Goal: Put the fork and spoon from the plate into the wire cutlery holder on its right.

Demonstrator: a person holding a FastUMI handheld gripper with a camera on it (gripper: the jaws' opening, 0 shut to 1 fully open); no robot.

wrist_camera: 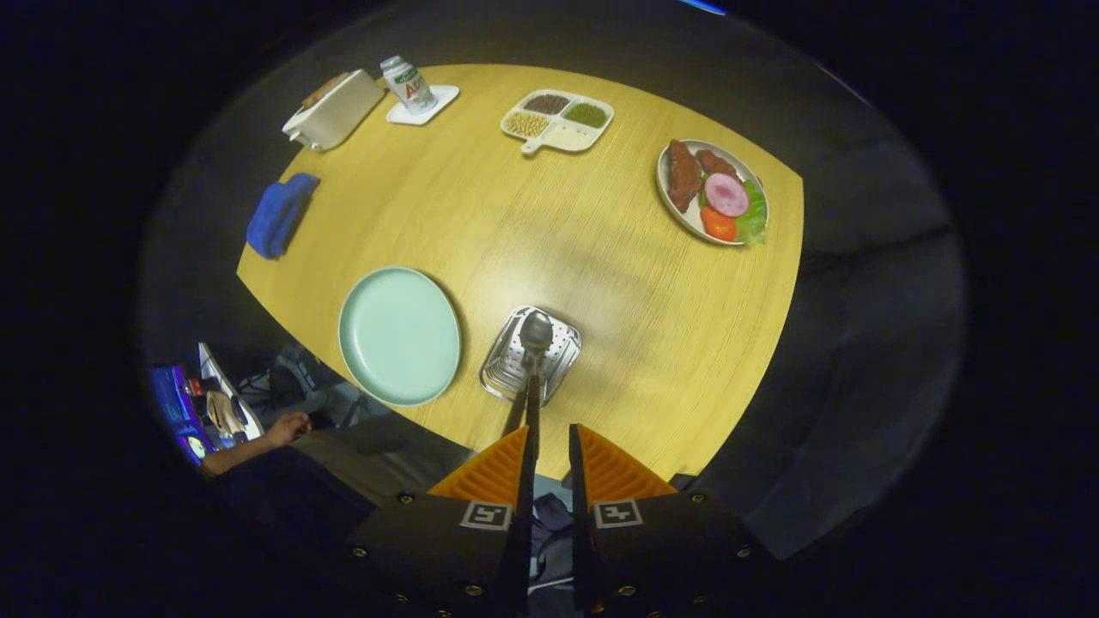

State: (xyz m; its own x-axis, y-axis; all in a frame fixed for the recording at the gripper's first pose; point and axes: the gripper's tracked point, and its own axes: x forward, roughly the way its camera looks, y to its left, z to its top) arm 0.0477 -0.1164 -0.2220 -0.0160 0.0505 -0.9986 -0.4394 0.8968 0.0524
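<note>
The claw point(549, 446) stands narrow, its two fingers set high above the bench's point(601, 283) near edge with one spoon point(534, 343) just ahead of them; whether they press its handle I cannot tell. The spoon's bowl hangs over the one wire cutlery holder point(531, 354), which sits just right of one empty green plate point(399, 335). One blue cloth point(279, 215) lies at the left edge. Farther off sit one food plate point(713, 193), one divided tray point(558, 122), one can point(406, 83) on a coaster, and one toaster point(335, 109)
</note>
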